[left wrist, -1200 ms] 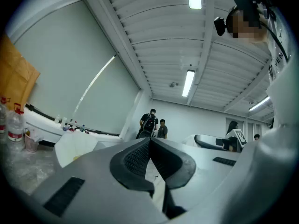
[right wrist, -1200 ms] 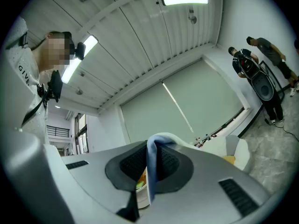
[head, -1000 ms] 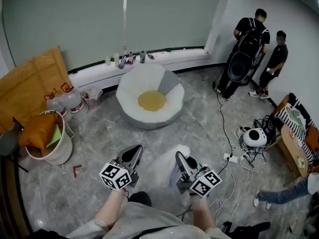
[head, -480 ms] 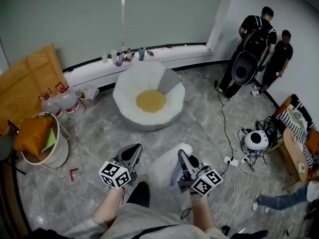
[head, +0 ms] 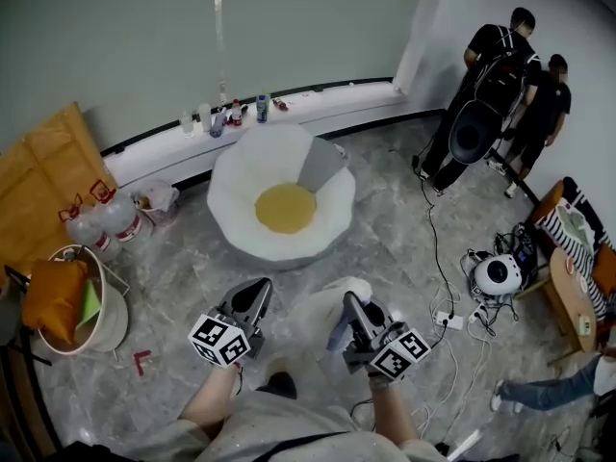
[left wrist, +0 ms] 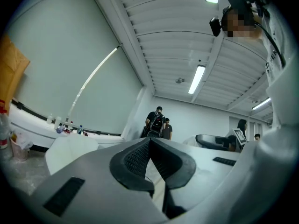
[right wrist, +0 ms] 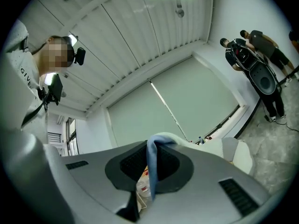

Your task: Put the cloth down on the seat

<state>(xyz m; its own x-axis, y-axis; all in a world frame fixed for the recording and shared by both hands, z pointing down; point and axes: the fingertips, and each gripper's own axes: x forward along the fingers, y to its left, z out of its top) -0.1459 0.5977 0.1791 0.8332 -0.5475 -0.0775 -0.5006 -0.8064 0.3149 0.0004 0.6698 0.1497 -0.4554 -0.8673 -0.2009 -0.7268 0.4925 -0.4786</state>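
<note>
Pale cloth looks light and limp, so an edge is the best hold; right gripper pinches its upper edge; left gripper fingers are pressed together; seat at 12 o'clock

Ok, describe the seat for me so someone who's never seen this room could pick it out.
Find the long white ledge under the grey wall; the seat sits on the floor just before it. It is a big round white tub chair with a yellow cushion in its middle, unlike the smaller white basket at the left.
</note>
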